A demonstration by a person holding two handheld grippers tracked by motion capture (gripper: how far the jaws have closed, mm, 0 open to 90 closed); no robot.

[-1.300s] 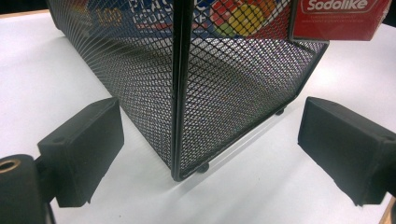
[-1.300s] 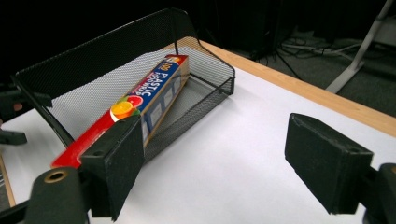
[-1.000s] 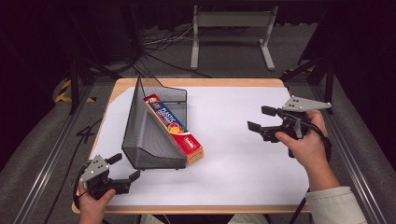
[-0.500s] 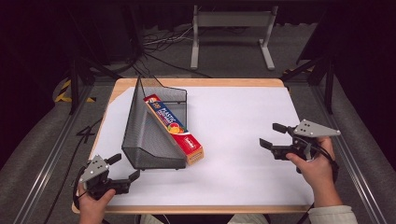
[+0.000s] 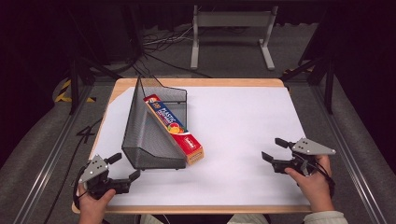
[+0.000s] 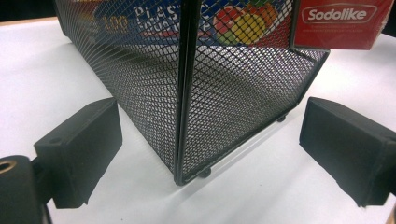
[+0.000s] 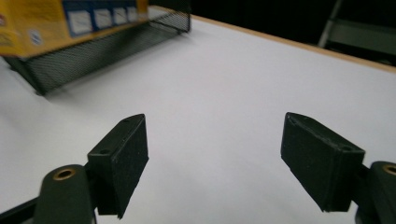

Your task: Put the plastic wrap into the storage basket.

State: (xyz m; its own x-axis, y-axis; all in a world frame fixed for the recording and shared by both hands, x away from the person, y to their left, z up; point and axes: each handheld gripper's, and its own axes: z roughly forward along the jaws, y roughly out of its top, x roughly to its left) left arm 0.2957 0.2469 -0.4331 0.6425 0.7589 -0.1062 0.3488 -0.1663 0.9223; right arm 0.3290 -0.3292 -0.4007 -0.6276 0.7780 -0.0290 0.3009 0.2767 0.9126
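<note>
High view: plastic-wrap box [image 5: 173, 129] lying in mesh basket [image 5: 144, 135] on white surface [image 5: 243, 126]; left gripper [image 5: 122, 168] jaws released, right gripper [image 5: 274, 150] jaws parted, just been closing, nothing between.

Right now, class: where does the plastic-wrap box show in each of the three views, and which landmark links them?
High view: the box lies left of centre, slanting out of the mesh tray.
Left gripper view: along the top edge, behind the mesh, its red end at top right.
Right gripper view: top left corner, yellow side facing.
Shared landmark: the mesh tray that holds it.
</note>
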